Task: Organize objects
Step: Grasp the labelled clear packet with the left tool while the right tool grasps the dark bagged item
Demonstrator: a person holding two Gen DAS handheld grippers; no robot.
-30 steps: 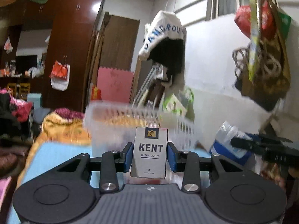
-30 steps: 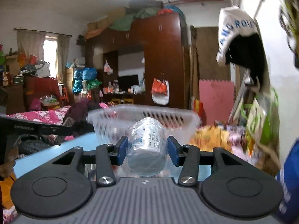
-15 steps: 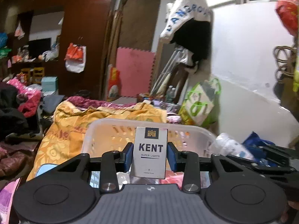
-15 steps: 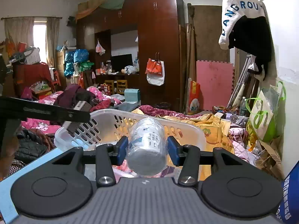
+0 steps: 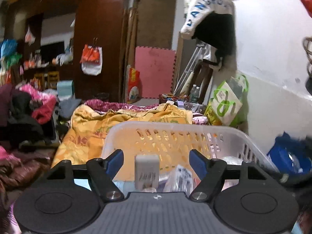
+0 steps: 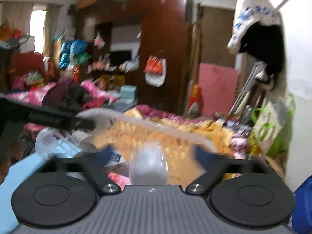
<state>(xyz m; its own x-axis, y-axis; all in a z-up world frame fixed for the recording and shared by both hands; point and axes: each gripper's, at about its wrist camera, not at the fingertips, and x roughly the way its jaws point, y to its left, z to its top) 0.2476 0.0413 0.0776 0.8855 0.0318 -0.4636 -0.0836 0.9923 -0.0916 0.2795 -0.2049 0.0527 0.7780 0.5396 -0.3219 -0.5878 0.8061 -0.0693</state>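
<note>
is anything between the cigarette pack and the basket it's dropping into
Nothing visible. The left tool is open, and the cigarette pack sits loose between its fingers, right over the white basket, whose mouth is open below it.

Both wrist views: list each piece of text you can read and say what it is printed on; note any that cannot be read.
"ANGROU": blue letters on the white cloth hanging by the wall; its ends are cut off.
White pack between the left fingers: print blurred, unreadable.
Green-and-white bag: print unreadable.
Right view: cloth lettering too blurred to read.

Black gripper [image 5: 156,160] — blue pads [image 5: 115,160]
</note>
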